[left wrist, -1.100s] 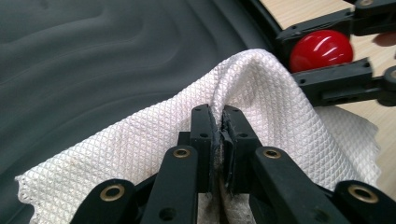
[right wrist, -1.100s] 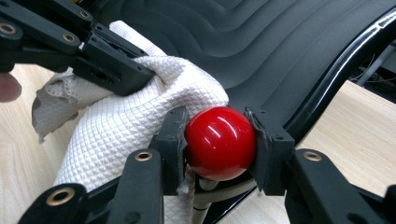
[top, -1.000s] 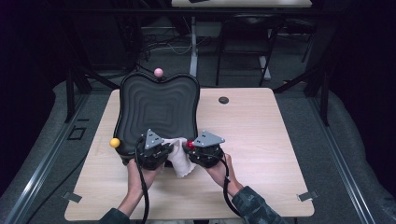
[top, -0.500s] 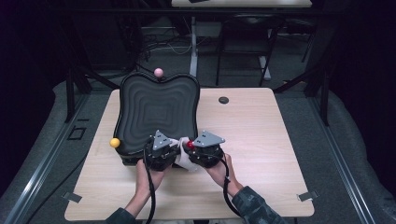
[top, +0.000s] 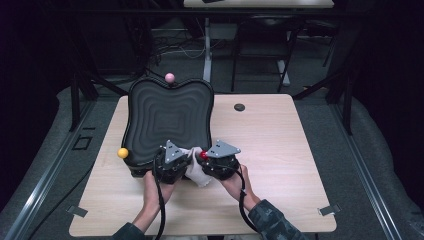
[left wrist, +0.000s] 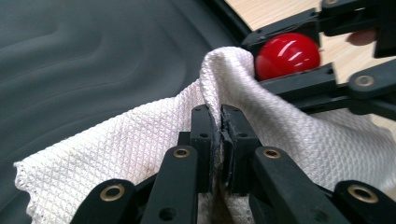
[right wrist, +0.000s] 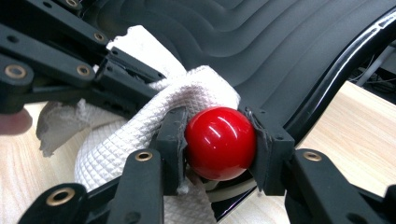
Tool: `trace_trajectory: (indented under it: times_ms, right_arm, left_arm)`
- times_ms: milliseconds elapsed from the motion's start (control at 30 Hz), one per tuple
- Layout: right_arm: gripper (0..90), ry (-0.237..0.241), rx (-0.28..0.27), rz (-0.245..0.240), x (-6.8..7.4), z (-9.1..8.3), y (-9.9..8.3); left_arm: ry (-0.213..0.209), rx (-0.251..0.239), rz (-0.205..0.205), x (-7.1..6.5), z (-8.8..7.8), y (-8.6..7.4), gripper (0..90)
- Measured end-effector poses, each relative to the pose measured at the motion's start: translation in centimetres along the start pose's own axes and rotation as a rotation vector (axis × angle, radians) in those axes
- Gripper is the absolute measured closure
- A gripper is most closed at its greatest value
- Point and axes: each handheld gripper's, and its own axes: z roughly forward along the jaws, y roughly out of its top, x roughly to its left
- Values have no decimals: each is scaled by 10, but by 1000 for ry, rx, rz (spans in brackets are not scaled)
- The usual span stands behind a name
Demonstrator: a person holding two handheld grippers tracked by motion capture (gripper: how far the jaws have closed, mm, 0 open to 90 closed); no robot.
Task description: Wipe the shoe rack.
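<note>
— So, what's changed?
— Your left tongs slid right, still pinched tight on the white cloth, up against the red ball.
— And my right tongs?
— Clamped on that ball, lower centre by the black tray; wiping looks underway.

The left gripper pinches a fold of white cloth over the dark ridged tray; beyond the fold, the right gripper clamps a red ball.

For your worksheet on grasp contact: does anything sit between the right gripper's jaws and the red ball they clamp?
Mostly no. The right gripper presses both pads on the red ball; the white cloth only bunches behind one jaw.
</note>
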Motion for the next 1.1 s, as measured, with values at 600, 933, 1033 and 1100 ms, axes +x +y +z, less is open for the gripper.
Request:
trace_trajectory:
  times_ms: [600,933,1033,1100]
  right_arm:
    - [603,-1,0,1,0,0,0]
    - [603,-2,6,3,0,0,0]
    - [603,-2,7,2,0,0,1]
    - [603,-2,8,2,0,0,1]
  left_arm:
    - [99,8,-7,23,-12,-9,837]
    - [150,47,-10,38,-27,-24,839]
    - [159,43,-29,44,-31,-27,839]
    - [166,45,-36,47,-33,-27,839]
